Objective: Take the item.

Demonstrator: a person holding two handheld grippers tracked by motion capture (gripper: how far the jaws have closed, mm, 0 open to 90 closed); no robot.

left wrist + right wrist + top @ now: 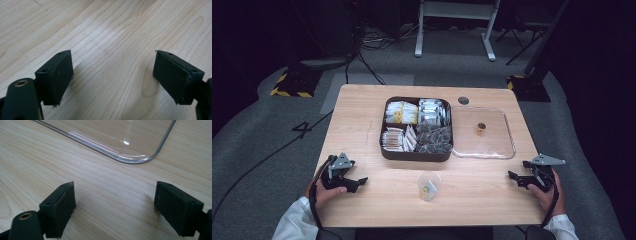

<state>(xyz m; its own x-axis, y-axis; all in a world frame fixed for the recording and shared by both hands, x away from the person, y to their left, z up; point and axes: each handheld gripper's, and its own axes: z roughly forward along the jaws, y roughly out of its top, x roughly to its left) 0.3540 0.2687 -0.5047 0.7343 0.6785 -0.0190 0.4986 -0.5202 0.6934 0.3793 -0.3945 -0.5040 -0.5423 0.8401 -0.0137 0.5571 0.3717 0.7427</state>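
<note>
Resting at near bench corners: left gripper and right gripper, jaws apart, empty, seemingly awaiting a start. Standing between them by the near edge: clear cup. Sitting mid-bench: compartment box, lid lying alongside, exposing packets.

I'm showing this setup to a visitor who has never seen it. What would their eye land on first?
Most likely the dark brown four-compartment tray at the middle of the light wooden table, packed with wrapped sachets. Next, the clear plastic lid lying flat against the tray's right side, and the small clear plastic cup standing alone in front. The left gripper and right gripper rest open near the front corners.
</note>
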